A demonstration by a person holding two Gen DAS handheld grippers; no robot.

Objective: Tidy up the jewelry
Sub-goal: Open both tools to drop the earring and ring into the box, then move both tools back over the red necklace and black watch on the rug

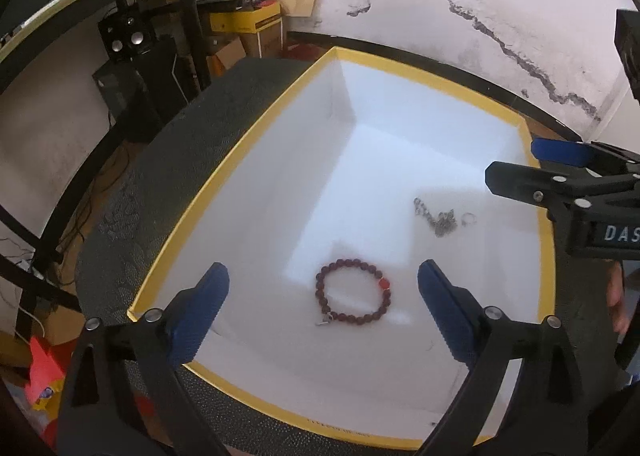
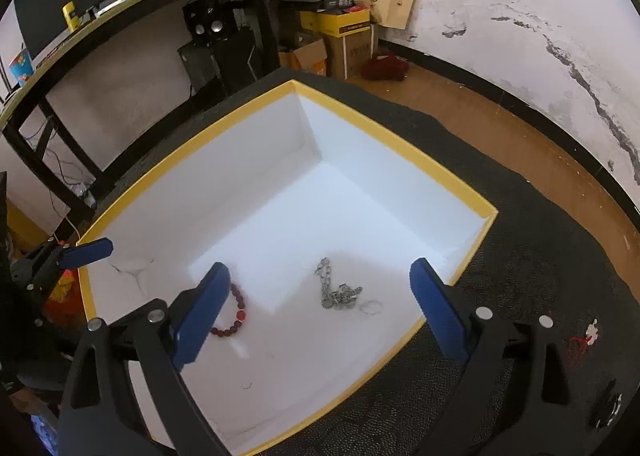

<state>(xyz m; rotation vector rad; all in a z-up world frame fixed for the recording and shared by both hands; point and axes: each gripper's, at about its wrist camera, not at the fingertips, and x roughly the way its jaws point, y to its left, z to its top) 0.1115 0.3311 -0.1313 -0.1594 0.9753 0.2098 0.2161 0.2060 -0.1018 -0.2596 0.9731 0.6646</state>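
So in the left wrist view, the left hand-held gripper (image 1: 323, 298) is spread wide over the box (image 1: 256, 136), nothing between its blue pads, and the bead bracelet (image 1: 353, 293) lies flat on the white box floor right under the gap, not touched. Further back and to the right there's the silver chain (image 1: 438, 219) in a little heap with a small ring (image 1: 469, 219) just beside it. The right hand-held gripper (image 1: 532, 164) pokes in from the right edge over the box rim. In the right wrist view, that one is wide open too and empty, with the chain on the floor between its pads, apart from both. The bracelet is half hidden behind the left pad. The box sits on a dark cloth (image 2: 540, 256) over the bench, and a red-string charm (image 2: 588, 336) lies on the cloth outside the box.
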